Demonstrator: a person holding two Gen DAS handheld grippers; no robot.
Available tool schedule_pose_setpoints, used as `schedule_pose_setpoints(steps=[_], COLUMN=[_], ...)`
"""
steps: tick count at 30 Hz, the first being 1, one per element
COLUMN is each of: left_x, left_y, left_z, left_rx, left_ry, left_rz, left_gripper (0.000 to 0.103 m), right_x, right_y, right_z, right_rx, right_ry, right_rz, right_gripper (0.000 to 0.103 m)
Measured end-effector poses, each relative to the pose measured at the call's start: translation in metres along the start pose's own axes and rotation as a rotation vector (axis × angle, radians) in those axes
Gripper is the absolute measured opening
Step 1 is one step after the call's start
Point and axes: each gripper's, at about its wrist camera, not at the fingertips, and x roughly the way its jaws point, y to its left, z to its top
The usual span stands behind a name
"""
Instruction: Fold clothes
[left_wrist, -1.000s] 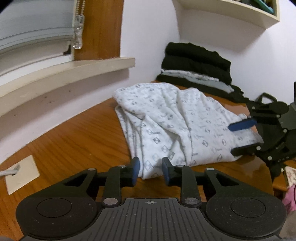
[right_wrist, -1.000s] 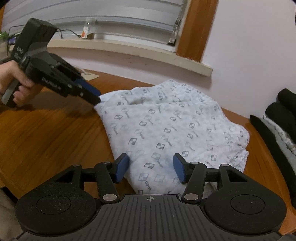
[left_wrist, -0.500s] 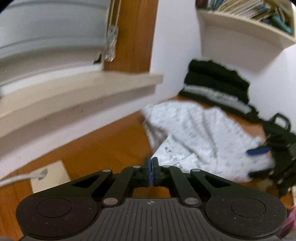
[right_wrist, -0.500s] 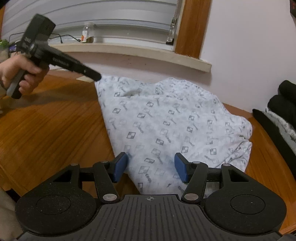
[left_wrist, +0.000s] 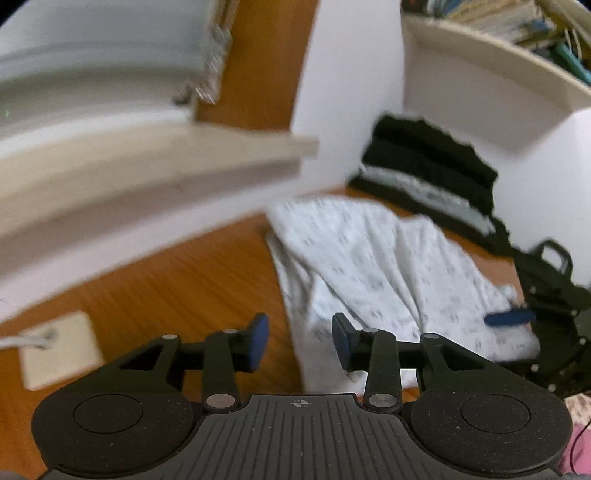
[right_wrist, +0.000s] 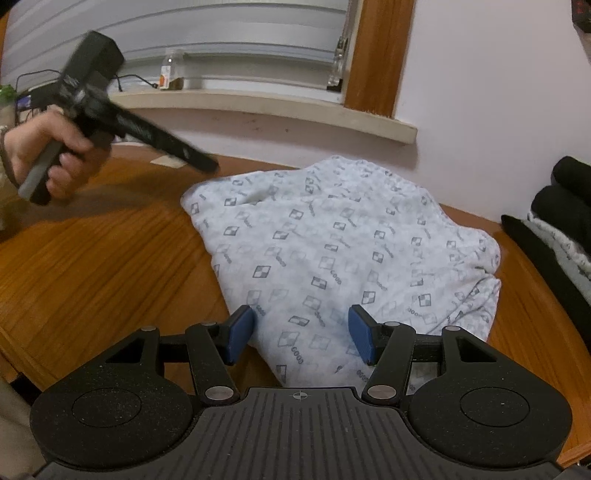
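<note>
Both grippers, left gripper (left_wrist: 300, 343) and right gripper (right_wrist: 301, 334), spread wide and empty, with white patterned garment (right_wrist: 343, 251) loosely doubled just ahead, edges uneven, probably more folding left.

Black tongs (right_wrist: 301, 334) (blue pads (right_wrist: 239, 328), silver screws) on ribbed black bodies.

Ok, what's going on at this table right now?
A person holds a gripper in each hand over a white patterned garment lying partly folded on the wooden table. Both the left gripper and the right gripper have open jaws and grip nothing. A stack of dark folded clothes sits by the wall.
</note>
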Motion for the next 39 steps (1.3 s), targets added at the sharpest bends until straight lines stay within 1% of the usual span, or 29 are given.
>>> schedule_pose_setpoints(steps=[1, 2, 3, 4, 7, 8, 10, 11, 14, 15, 17, 18, 20, 22, 26, 27, 30, 32, 34, 35, 36, 37, 39], left_x=[0.007, 0.006, 0.0, -0.006, -0.023, -0.029, -0.041, -0.042, -0.022, -0.016, -0.015, -0.019, -0.032, -0.04, -0.044, -0.041, -0.017, -0.005, -0.002, -0.001, 0.0, -0.002, -0.01], left_y=[-0.003, -0.005, -0.006, -0.006, -0.008, -0.009, -0.01, -0.008, -0.008, -0.007, -0.002, 0.001, 0.004, -0.001, -0.027, -0.033, -0.045, -0.046, -0.043, -0.042, -0.041, -0.04, -0.038], left_z=[-0.002, -0.001, 0.002, 0.006, 0.017, 0.021, 0.028, 0.03, 0.013, 0.006, -0.007, -0.011, -0.016, -0.018, -0.025, -0.027, -0.031, -0.033, -0.032, -0.031, -0.03, -0.03, -0.03], left_rx=[0.004, 0.014, 0.028, 0.043, 0.086, 0.1, 0.129, 0.13, 0.172, 0.169, 0.147, 0.129, 0.102, 0.109, 0.147, 0.161, 0.226, 0.255, 0.249, 0.241, 0.234, 0.233, 0.242], left_ry=[0.021, 0.02, 0.005, -0.011, -0.057, -0.073, -0.104, -0.096, -0.002, 0.015, 0.013, 0.002, -0.037, -0.054, -0.059, -0.047, 0.013, 0.04, 0.035, 0.035, 0.034, 0.032, 0.03], left_rz=[-0.008, -0.005, 0.007, 0.018, 0.052, 0.064, 0.086, 0.086, 0.1, 0.11, 0.139, 0.134, 0.109, 0.095, 0.038, 0.034, 0.119, 0.168, 0.161, 0.143, 0.119, 0.11, 0.116], left_gripper=[0.04, 0.035, 0.026, 0.005, 0.004, 0.001, 0.001, 0.001, 0.003, 0.003, 0.003, 0.007, 0.034, 0.036, 0.036, 0.036, 0.043, 0.045, 0.045, 0.038, 0.026, 0.005, 0.003], right_x=[0.0, 0.0, 0.0, -0.001, -0.001, -0.001, -0.002, -0.002, -0.002, -0.002, -0.003, -0.003, -0.005, -0.006, -0.006, -0.005, -0.005, -0.005, -0.005, -0.005, -0.005, -0.005, -0.005], right_y=[-0.001, -0.001, -0.001, -0.001, -0.002, -0.003, -0.004, -0.005, -0.005, -0.005, -0.006, -0.007, -0.008, -0.009, -0.007, -0.007, -0.006, -0.007, -0.007, -0.008, -0.008, -0.008, -0.008], right_z=[-0.001, -0.001, -0.002, -0.002, -0.002, -0.002, -0.001, -0.001, -0.001, -0.001, -0.001, -0.001, -0.001, 0.0, 0.0, 0.0, 0.0, 0.0, 0.0, 0.0, 0.0, -0.001, -0.001], right_rx=[0.002, 0.004, 0.006, 0.007, 0.01, 0.009, 0.005, 0.003, -0.001, -0.001, -0.006, -0.01, -0.003, 0.002, 0.005, 0.006, 0.008, 0.009, 0.008, 0.008, 0.008, 0.005, 0.001], right_ry=[-0.006, -0.007, -0.009, -0.01, -0.008, -0.004, 0.003, 0.003, 0.006, 0.007, 0.01, 0.012, 0.011, 0.006, 0.006, 0.006, 0.007, 0.007, 0.006, 0.006, 0.005, 0.005, 0.006], right_rz=[0.002, 0.002, 0.002, 0.003, 0.007, 0.01, 0.016, 0.018, 0.02, 0.022, 0.027, 0.028, 0.031, 0.033, 0.027, 0.025, 0.021, 0.024, 0.025, 0.026, 0.027, 0.026, 0.023], right_gripper=[0.056, 0.056, 0.056, 0.056, 0.056, 0.056, 0.056, 0.056, 0.056, 0.056, 0.056, 0.056, 0.055, 0.055, 0.056, 0.056, 0.056, 0.056, 0.056, 0.056, 0.055, 0.055, 0.055])
